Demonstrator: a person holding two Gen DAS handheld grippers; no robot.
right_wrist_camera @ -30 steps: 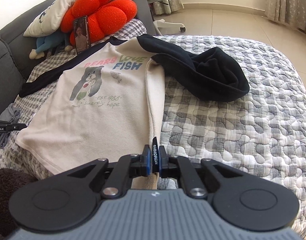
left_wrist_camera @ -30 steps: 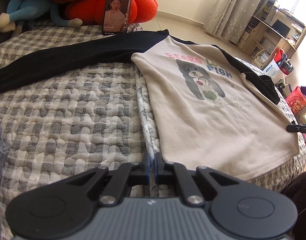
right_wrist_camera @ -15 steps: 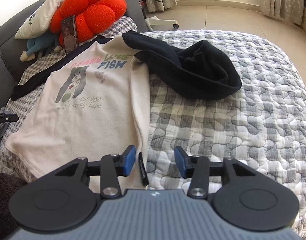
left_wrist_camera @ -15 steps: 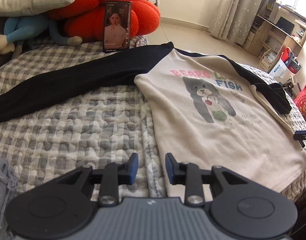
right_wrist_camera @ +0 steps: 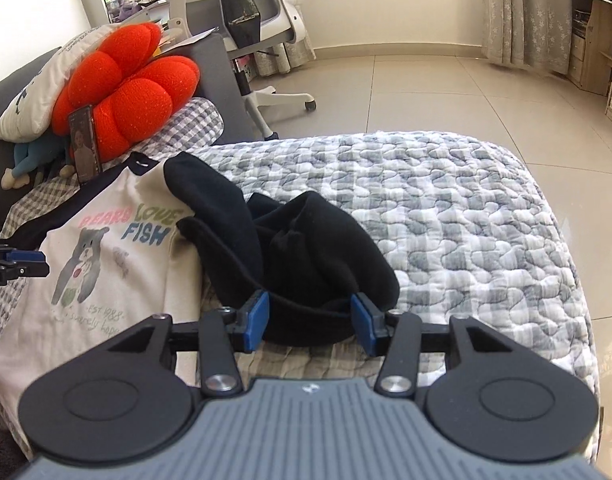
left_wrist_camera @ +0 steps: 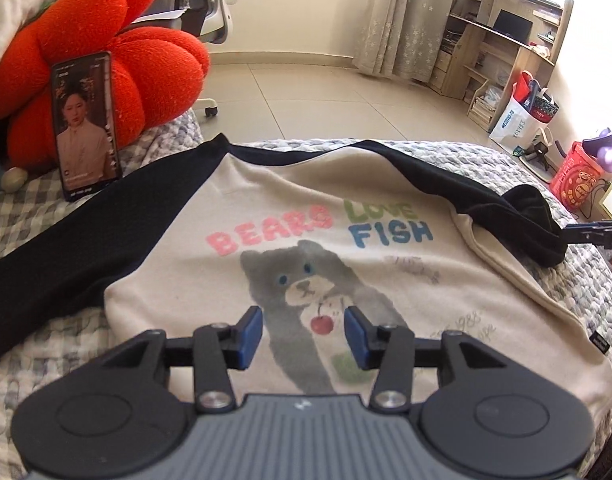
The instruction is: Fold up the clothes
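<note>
Shirt (left_wrist_camera: 346,280) lies face up on the bed (right_wrist_camera: 466,216), print side visible, filling the centre of the left wrist view. One black sleeve (left_wrist_camera: 86,248) stretches flat toward the left edge of that frame; the other sleeve (right_wrist_camera: 298,256) sits bunched in a heap, centre of the right wrist view. Left gripper (left_wrist_camera: 303,336) hovers over the bear print, jaws opening, nothing between them. Right gripper (right_wrist_camera: 310,322) has its jaws apart, framing the heap's near edge, pads not pressing. Judgement: sleeves come next. Take each near the cuff, pinch one layer only, draw the bunched sleeve straight first, then lay both across the chest without dragging the body.
</note>
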